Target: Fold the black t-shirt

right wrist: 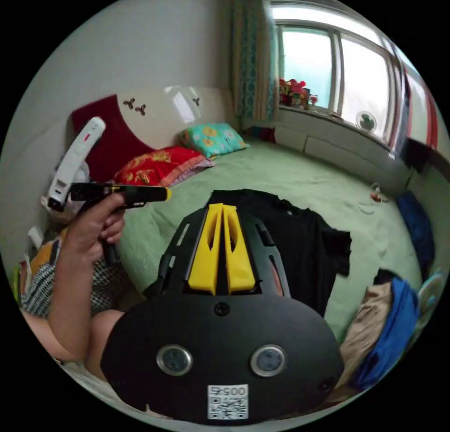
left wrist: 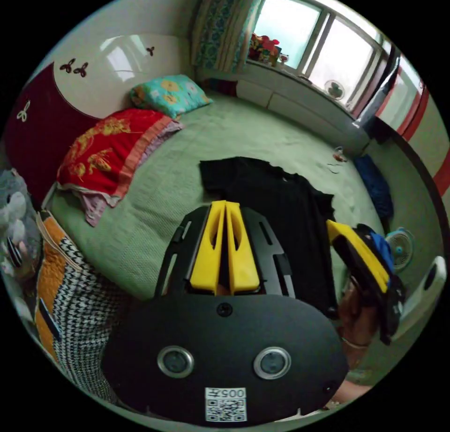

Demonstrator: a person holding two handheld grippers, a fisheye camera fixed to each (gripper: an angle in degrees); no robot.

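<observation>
Black cotton t-shirt (left wrist: 281,202): spread flat on green bedspread (left wrist: 154,202), neck toward the window, one sleeve out to each side, near hem closest to the grippers; not yet folded. Seen likewise in right gripper view (right wrist: 300,235).

Far left, left gripper view: dark red headboard panel (left wrist: 33,136); red embroidered pillow (left wrist: 103,155); teal floral pillow (left wrist: 168,94) beyond it; houndstooth cloth (left wrist: 75,300) at bed edge. All well apart from the shirt.

Centre: left gripper (left wrist: 225,207), yellow jaws pressed together with nothing between them, hovering over the shirt's near portion without touching. In right gripper view, left gripper (right wrist: 161,193) held level in a hand (right wrist: 93,225), clear of the fabric.

Centre, right gripper view: right gripper (right wrist: 222,211), jaws closed on each other, empty, above the shirt's near edge. Right of centre in left gripper view: right gripper (left wrist: 335,230), seen edge-on.

Right: blue garment (left wrist: 375,183) on the bed; pile of tan and blue clothes (right wrist: 384,319) near the shirt's right side.

Step judged in hand: approach before first grasp. Handling advice: open both jaws before descent; pinch one layer only at a sleeve or side seam and at the matching hem corner; lift evenly, keep fabric taut; avoid catching the bedspread or the neighbouring pile.
</observation>
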